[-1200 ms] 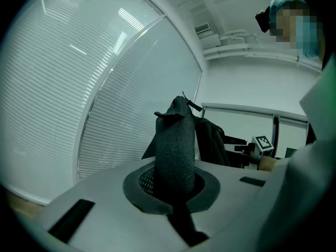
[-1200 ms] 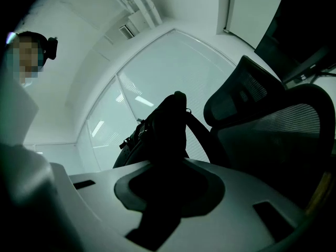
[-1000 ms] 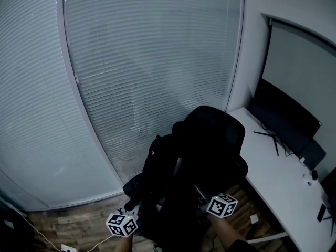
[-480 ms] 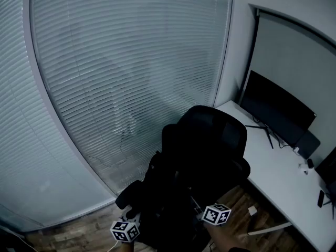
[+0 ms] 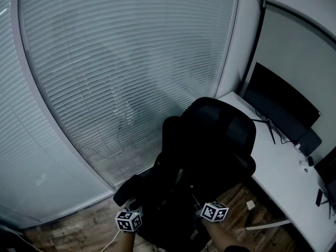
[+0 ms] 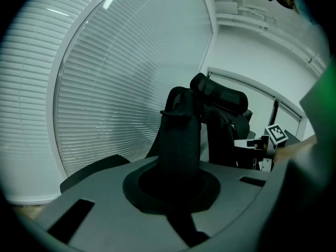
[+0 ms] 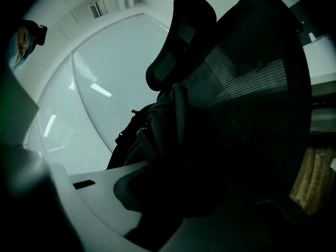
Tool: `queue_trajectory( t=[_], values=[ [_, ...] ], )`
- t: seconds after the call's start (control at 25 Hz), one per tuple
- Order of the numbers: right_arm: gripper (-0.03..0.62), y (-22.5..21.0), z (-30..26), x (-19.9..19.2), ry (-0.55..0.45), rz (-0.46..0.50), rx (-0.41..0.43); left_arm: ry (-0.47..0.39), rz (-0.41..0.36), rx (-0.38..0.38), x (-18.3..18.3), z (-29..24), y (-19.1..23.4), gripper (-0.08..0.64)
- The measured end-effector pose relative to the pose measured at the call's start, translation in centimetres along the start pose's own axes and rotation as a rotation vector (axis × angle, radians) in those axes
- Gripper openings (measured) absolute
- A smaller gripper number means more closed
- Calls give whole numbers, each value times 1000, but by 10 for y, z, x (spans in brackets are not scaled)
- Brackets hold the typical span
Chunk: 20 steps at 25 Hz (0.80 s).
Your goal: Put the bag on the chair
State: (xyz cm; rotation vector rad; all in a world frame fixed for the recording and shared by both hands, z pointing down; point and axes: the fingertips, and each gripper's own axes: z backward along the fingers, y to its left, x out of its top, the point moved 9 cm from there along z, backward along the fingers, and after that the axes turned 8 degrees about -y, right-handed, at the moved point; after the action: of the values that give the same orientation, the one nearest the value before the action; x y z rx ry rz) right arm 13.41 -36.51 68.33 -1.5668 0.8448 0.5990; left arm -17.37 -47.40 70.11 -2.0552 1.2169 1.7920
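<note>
**Black bag held at the chair by both grippers**

On the left, closed window blinds cover the curved wall, and a strip of wooden floor lies below them. The left gripper is low, near this floor strip. Its jaws are pressed fully together, and they seem to pinch a thin strap of the bag. The bag is black and stands upright against the front of the backrest of the chair. I cannot tell whether its bottom rests on the seat, because everything there is very dark. The right gripper is at the other side of the bag, with its jaws partly apart and clamped on a thicker dark part of it. At the right there is a white desk with a dark monitor standing on it.
</note>
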Motion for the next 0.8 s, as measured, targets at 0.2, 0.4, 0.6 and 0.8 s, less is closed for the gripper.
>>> queue_trajectory(
  t=[0.2, 0.4, 0.6, 0.8],
  values=[
    [99, -15, -3, -16, 59, 11, -53, 77, 11, 18, -15, -11, 11, 23],
    [111, -18, -14, -18, 49, 17, -65, 99, 11, 38, -16, -25, 25, 23],
    [146, -24, -15, -16, 32, 10, -118, 119, 24, 43, -18, -34, 29, 23],
    [163, -24, -11, -16, 7, -21, -139, 68, 29, 8, -14, -36, 29, 173]
  ],
)
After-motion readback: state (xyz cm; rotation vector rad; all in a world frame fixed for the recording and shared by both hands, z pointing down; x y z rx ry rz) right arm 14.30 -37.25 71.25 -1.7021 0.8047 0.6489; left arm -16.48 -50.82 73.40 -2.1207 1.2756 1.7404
